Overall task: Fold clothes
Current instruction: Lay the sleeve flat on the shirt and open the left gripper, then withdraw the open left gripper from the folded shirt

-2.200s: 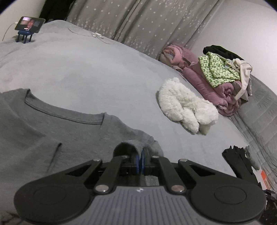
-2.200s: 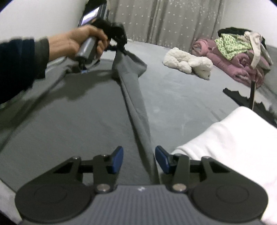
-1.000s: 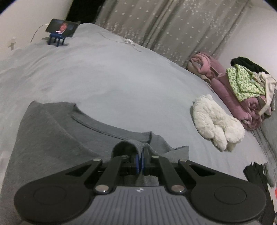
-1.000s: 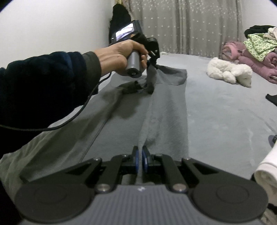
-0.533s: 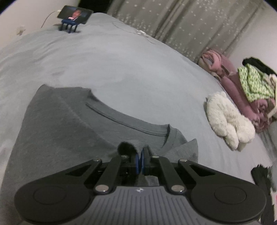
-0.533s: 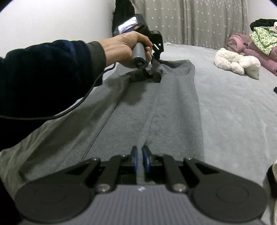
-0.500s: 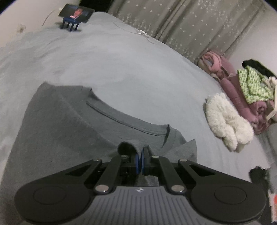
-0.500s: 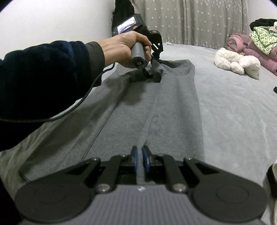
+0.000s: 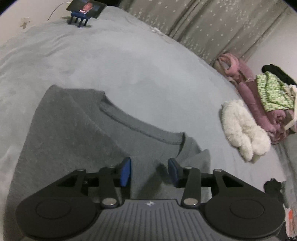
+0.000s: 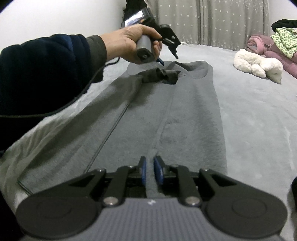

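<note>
Left gripper (image 9: 149, 172), fingers spread, hovers above the collar of the grey shirt (image 10: 185, 115). Right gripper (image 10: 150, 171) pinches the hem fold; shirt lies lengthwise-folded on the bed (image 9: 130, 61).

No legible text, label, brand name or number in either view. The phone (image 9: 86, 6) on its stand shows a lit screen, its content too small and blurred to read. The left gripper (image 9: 149, 172) and right gripper (image 10: 150, 171) each carry a small pale emblem at the centre of the ribbed housing; it shows no readable characters. The display on the handheld unit seen from the right wrist is glare only. The shirt (image 10: 167, 118) bears no print.
</note>
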